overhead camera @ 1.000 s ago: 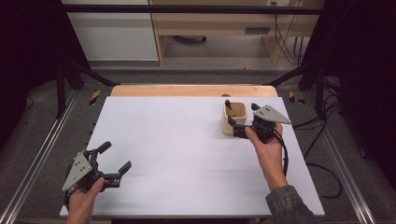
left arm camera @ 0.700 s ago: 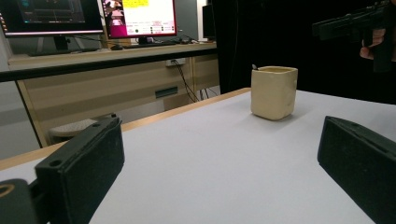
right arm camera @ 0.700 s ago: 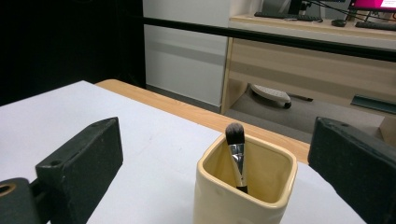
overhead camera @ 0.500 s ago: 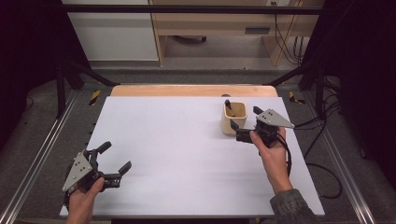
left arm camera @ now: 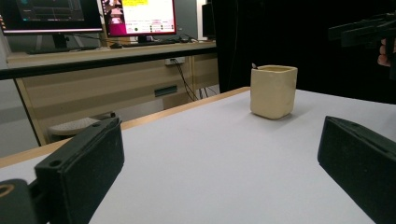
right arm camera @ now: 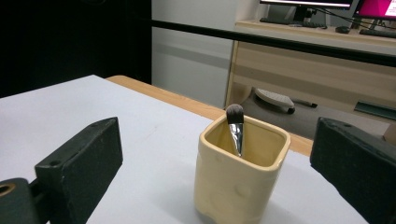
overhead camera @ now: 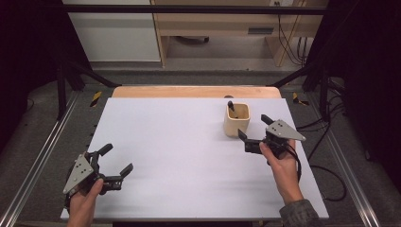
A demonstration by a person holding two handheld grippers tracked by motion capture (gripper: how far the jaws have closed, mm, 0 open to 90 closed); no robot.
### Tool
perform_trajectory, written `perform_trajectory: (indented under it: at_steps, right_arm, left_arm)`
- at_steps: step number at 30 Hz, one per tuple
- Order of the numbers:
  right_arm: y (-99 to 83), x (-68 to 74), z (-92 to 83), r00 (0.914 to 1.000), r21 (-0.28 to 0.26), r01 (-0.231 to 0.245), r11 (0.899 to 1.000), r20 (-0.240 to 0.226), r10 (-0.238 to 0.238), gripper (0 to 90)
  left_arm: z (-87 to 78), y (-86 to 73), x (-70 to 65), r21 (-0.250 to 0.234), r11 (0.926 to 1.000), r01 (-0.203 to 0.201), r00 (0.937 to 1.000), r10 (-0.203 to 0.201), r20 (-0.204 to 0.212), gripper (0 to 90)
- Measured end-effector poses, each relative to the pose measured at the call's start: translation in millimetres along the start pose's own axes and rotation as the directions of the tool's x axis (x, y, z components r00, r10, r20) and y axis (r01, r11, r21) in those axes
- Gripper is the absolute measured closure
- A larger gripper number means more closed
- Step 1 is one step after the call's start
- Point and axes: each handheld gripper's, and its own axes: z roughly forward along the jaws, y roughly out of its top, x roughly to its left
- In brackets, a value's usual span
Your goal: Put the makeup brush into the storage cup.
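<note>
Right of centre in the high view, the right gripper [overhead camera: 256,132] sits spread apart beside the square cream ceramic cup [overhead camera: 236,119] holding a dark-bristled brush [right arm camera: 235,128]; the left gripper [overhead camera: 116,160], lower left, is likewise apart.

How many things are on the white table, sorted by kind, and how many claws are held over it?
Cream square cup: 1
Makeup brush standing inside the cup: 1
Claws, both open and holding nothing: 2 (left claw, right claw)
Total: 4
</note>
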Motion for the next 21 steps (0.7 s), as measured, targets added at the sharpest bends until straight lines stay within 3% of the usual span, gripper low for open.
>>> perform_trajectory:
  at_steps: [9,21]
  right_arm:
    - [-11.3,0.5,-14.4,0.9993,-0.027,0.03,0.999,-0.021,-0.031,2.6]
    - [-27.2,0.4,-29.5,0.9988,-0.045,0.026,0.999,-0.04,-0.028,2.5]
  left_arm:
    - [0.0,0.0,-0.2,0.0,1.0,0.001,1.0,-0.001,0.001,0.1]
    - [0.7,-0.4,-0.9,-0.001,1.0,0.002,1.0,-0.002,0.005,0.2]
